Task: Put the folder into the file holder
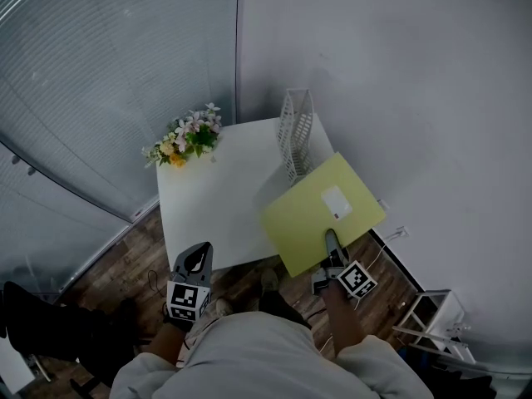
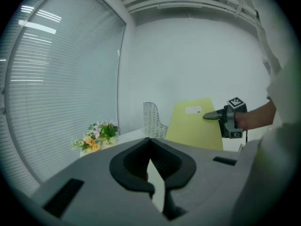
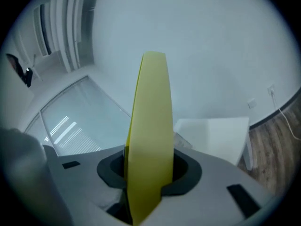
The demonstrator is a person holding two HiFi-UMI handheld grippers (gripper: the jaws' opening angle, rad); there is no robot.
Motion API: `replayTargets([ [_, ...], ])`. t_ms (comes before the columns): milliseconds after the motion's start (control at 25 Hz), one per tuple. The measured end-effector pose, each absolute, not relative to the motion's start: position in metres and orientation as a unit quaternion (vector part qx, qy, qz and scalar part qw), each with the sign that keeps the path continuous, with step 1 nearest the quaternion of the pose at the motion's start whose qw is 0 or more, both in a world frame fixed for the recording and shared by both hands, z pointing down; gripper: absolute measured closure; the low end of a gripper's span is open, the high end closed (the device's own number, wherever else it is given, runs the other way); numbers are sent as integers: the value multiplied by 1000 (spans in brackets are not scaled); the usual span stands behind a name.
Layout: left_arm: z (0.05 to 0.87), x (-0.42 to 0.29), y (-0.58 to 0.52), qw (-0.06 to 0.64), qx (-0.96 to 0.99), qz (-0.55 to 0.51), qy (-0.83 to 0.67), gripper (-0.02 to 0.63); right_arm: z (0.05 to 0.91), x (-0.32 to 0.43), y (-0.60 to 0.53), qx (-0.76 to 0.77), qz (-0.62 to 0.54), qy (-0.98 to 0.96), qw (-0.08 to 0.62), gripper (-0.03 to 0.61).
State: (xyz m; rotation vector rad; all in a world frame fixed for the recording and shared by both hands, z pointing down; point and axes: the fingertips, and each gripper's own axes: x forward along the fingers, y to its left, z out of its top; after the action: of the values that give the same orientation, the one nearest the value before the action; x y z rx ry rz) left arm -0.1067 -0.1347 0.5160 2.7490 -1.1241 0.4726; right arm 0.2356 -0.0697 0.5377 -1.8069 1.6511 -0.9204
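A yellow-green folder [image 1: 324, 210] with a white label hangs tilted in the air over the white table's [image 1: 216, 198] front right corner. My right gripper [image 1: 331, 238] is shut on its near edge. In the right gripper view the folder [image 3: 150, 140] stands edge-on between the jaws. The white mesh file holder [image 1: 295, 135] stands upright at the table's back right, just beyond the folder. My left gripper [image 1: 197, 252] hovers at the table's front left edge, its jaws together with nothing in them. The left gripper view shows the folder [image 2: 195, 124] beside the file holder [image 2: 153, 119].
A small pot of flowers [image 1: 187, 140] sits on the table's back left corner. A glass wall with blinds runs along the left, a white wall behind and to the right. A wall socket with a cable [image 1: 399, 233] and a wire rack [image 1: 432, 314] are at the lower right.
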Motion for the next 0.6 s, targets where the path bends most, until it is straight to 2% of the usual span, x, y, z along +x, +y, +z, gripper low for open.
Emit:
replayTargets([
  [400,509,-98,-156,71,897,151,-408,606,442,294,-171,-704,-191,649,216,436],
  [600,513,-103,-162,79,886,152,-431,606,413,308,-211,-722,-128,658,170,436],
])
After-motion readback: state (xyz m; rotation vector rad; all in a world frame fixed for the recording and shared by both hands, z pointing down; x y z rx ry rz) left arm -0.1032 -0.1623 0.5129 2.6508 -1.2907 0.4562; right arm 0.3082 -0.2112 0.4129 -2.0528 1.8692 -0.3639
